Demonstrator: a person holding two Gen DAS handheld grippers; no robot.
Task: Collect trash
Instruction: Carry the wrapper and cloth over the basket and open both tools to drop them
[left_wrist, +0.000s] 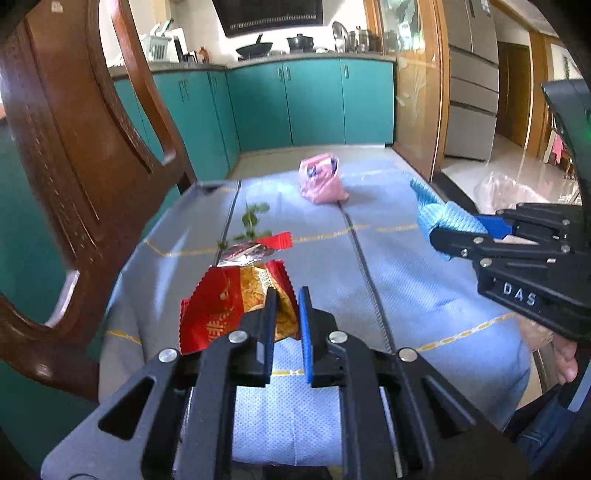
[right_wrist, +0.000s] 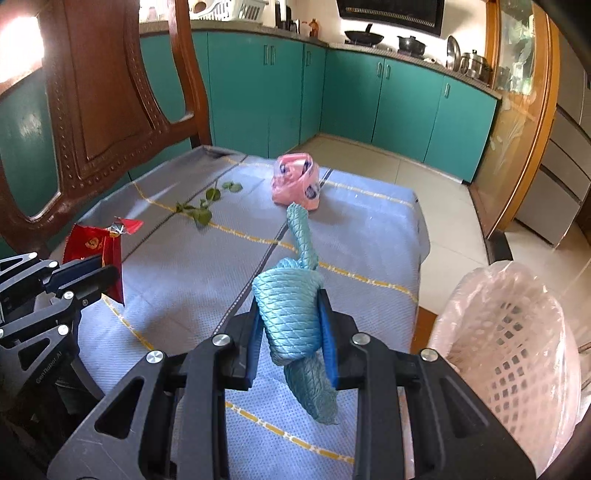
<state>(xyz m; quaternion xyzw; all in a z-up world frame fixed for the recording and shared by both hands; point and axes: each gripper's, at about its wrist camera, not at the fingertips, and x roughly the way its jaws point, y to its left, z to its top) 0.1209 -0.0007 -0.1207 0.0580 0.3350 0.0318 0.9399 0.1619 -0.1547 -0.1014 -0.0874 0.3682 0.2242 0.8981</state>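
Observation:
My left gripper (left_wrist: 289, 297) is shut on a red and gold snack wrapper (left_wrist: 221, 306), held just above the blue tablecloth; it also shows in the right wrist view (right_wrist: 94, 243). My right gripper (right_wrist: 291, 306) is shut on a bunched light-blue cloth (right_wrist: 291, 314), which also shows in the left wrist view (left_wrist: 443, 218). A crumpled pink plastic bag (right_wrist: 295, 182) lies at the far middle of the table (left_wrist: 321, 177). A green leafy sprig (right_wrist: 201, 206) lies left of it (left_wrist: 253, 221). A pink-lined trash basket (right_wrist: 509, 343) stands at the table's right side.
A carved wooden chair (right_wrist: 99, 96) stands at the table's left edge (left_wrist: 74, 147). The table (right_wrist: 369, 236) carries a blue cloth with yellow lines. Teal kitchen cabinets (right_wrist: 406, 103) run along the far wall. A tiled floor (right_wrist: 443, 206) lies right of the table.

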